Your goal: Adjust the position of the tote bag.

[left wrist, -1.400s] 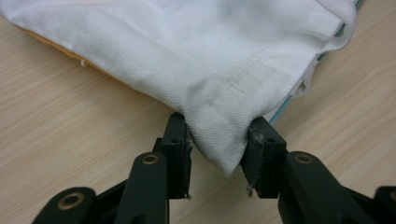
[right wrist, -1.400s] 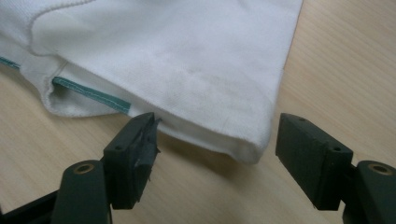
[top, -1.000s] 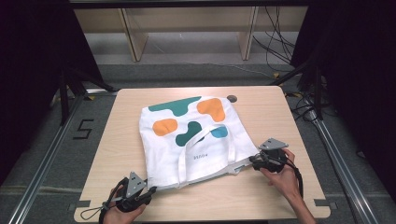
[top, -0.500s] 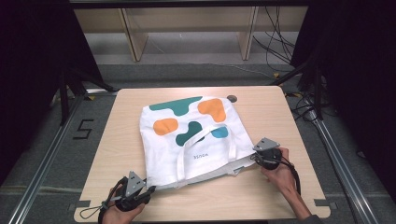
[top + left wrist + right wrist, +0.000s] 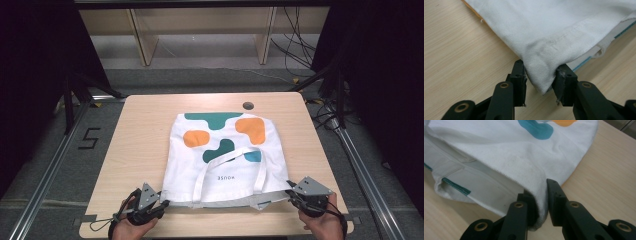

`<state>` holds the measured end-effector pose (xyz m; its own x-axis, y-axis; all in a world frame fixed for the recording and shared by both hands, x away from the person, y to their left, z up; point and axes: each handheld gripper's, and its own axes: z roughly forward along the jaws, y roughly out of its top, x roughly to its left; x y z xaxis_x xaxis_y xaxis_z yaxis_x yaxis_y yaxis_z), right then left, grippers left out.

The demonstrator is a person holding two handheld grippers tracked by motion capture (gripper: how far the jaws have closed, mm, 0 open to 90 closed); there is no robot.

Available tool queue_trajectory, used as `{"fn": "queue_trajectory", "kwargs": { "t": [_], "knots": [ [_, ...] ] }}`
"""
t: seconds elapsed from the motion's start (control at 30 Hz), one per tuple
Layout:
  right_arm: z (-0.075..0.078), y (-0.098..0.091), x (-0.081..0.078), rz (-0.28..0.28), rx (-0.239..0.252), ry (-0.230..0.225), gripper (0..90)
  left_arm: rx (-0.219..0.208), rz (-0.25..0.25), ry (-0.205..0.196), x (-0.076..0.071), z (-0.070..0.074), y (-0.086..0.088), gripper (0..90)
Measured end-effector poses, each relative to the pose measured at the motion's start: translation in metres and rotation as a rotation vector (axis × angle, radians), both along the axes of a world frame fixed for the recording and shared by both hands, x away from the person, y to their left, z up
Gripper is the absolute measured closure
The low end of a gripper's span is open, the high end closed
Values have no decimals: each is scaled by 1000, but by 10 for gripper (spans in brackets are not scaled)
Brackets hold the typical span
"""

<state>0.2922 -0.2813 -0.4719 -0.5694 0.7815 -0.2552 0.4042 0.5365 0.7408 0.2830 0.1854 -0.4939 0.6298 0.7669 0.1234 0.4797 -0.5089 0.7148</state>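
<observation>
Two corners of the white tote bag (image 5: 222, 160), lying flat mid-table, are pinched at its near open edge by the left gripper (image 5: 541, 83) and the just-closed right gripper (image 5: 541, 195), so an even lift or pull is called for next.

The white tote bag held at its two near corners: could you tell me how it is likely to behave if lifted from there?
The tote bag would probably sag between the left claw and right claw, since its cloth already bunches there. It looks light, lying flat and thin. Its loose handles would likely dangle.
</observation>
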Motion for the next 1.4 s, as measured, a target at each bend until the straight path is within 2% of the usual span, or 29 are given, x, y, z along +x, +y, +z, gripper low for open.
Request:
{"fn": "queue_trajectory", "kwargs": {
  "t": [0.03, 0.07, 0.1, 0.13, 0.17, 0.2, 0.23, 0.27, 0.33, 0.4, 0.57, 0.63, 0.67, 0.73, 0.77, 0.83, 0.87, 0.9, 0.93, 1.0, 1.03, 1.07, 1.1, 1.13, 1.17, 1.23, 1.27, 1.37, 1.4],
  "knots": [
    [0, 0, 0, 0, 0, 0, 790, 0, 0, 0, 0, 0, 0, 599],
    [-3, 0, 1, 3, 2, 9, 776, -20, 7, -16, 1, -2, -1, 554],
    [-3, 0, 1, 3, 2, 9, 776, -12, 23, 2, 1, -2, -2, 554],
    [-5, 0, 3, 13, 4, 7, 760, -15, 34, -4, 2, -3, -3, 521],
    [-6, 0, 4, 12, 16, 13, 728, -12, 26, 4, 2, -2, -3, 489],
    [-8, 1, 7, 13, 33, 20, 680, -7, 26, -8, 3, -3, -6, 419],
    [-8, 3, 7, 2, 44, 30, 652, -38, 40, 20, 4, -4, -7, 377],
    [-9, 4, 9, 6, 42, 30, 640, -29, 46, 16, 5, -4, -7, 341],
    [-9, 4, 11, 5, 42, 30, 635, -37, 59, 22, 7, -5, -9, 322],
    [-10, 7, 14, 2, 49, 46, 624, -18, 52, 10, 12, -6, -12, 310],
    [-10, 7, 17, 2, 36, 35, 611, 4, 32, -23, 15, -4, -17, 338],
    [-10, 8, 17, 2, 34, 30, 601, -4, 30, -30, 15, -3, -17, 339],
    [-11, 8, 19, 19, 16, 29, 581, -36, 26, -47, 14, -2, -18, 344],
    [-12, 11, 21, 9, 15, 28, 553, -42, 23, -49, 14, -1, -18, 358],
    [-13, 12, 23, 15, 1, 28, 548, -11, 5, -53, 15, -1, -16, 372],
    [-13, 13, 24, 19, -3, 31, 542, -26, 13, -34, 16, -2, -17, 379],
    [-13, 15, 26, 34, -24, 25, 543, -39, 27, -57, 16, -2, -15, 462],
    [-13, 15, 26, 34, -24, 25, 543, -39, 27, -57, 16, -2, -15, 538],
    [-14, 16, 28, 35, -32, 27, 544, -51, 22, -54, 18, -1, -11, 567],
    [-15, 16, 30, 31, -35, 49, 549, -18, 5, -60, 20, -1, -10, 635],
    [-16, 15, 33, 45, -51, 33, 558, -5, 1, -76, 20, -1, -11, 661],
    [-16, 15, 34, 40, -47, 34, 560, -35, 7, -72, 19, -3, -14, 677],
    [-16, 15, 34, 40, -47, 34, 560, -35, 7, -72, 19, -3, -14, 690],
    [-17, 16, 36, 48, -52, 46, 578, 16, -24, -75, 19, 0, -12, 695],
    [-17, 16, 36, 48, -52, 46, 578, 16, -24, -75, 19, 0, -12, 698],
    [-18, 17, 37, 63, -50, 67, 674, 16, -29, -75, 19, 1, -11, 709],
    [-18, 16, 38, 82, -46, 54, 708, -5, -15, -75, 17, 1, -11, 713],
    [-16, 14, 37, 76, -40, 50, 756, -28, -7, -71, 16, 1, -13, 719],
    [-15, 14, 36, 69, -30, 46, 778, -8, -24, -69, 15, 2, -11, 720]
  ]
}}
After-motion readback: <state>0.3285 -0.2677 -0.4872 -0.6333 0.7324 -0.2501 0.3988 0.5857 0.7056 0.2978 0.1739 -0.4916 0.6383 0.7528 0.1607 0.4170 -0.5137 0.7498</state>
